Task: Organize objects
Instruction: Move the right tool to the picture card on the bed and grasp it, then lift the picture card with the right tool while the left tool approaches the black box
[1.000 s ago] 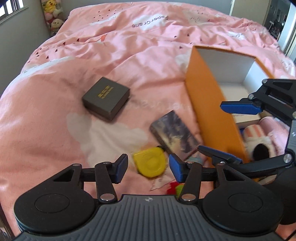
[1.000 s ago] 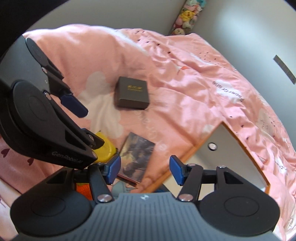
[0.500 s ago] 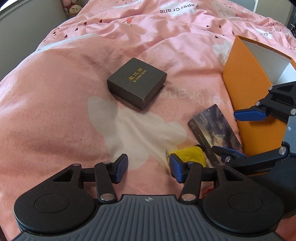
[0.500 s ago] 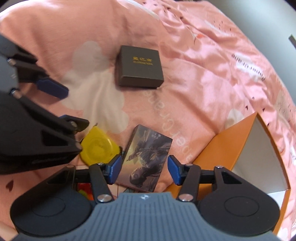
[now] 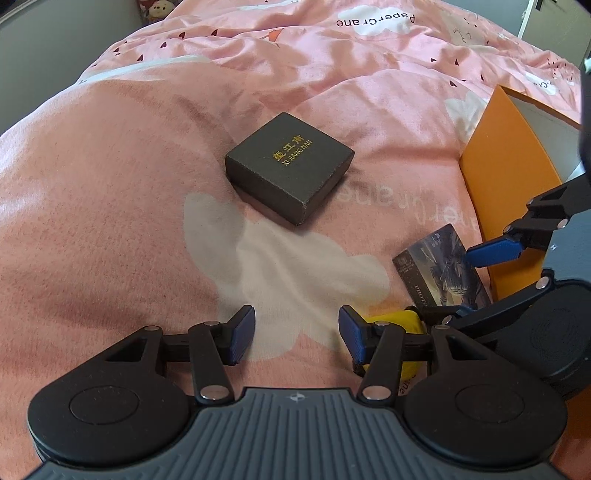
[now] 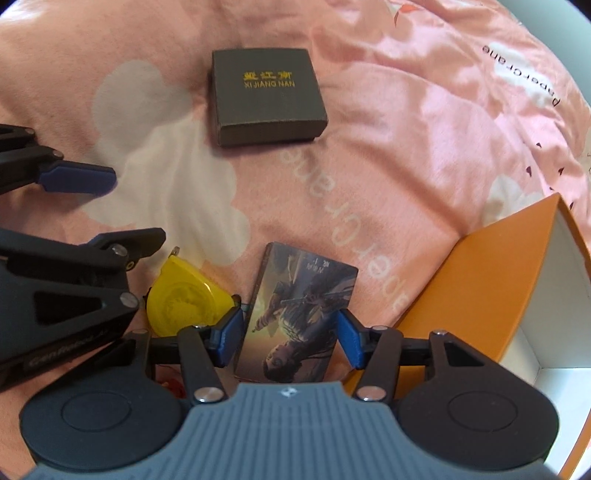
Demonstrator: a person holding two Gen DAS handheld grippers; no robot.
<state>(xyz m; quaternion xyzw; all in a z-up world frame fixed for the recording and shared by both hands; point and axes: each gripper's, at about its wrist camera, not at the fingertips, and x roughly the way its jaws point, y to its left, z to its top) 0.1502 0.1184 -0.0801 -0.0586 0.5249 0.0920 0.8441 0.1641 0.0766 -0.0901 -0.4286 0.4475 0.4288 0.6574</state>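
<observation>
Both grippers lowered toward bed; right gripper (image 6: 288, 341) jaws reopened slightly, straddling picture card (image 6: 295, 310) ungripped; left gripper (image 5: 297, 338) jaws open, empty. Card pickup judged next.

Orange box (image 6: 491, 280) cut by frame edge; red item (image 6: 171, 384) under hand-held gripper, perhaps toy.

Location: a home bedroom. Evidence: a bed covered by a soft pink quilt (image 5: 110, 192) printed with white clouds and "PaperCrane" lettering; small plush toys (image 5: 155, 9) stand against the grey wall beyond the bed's far edge.
</observation>
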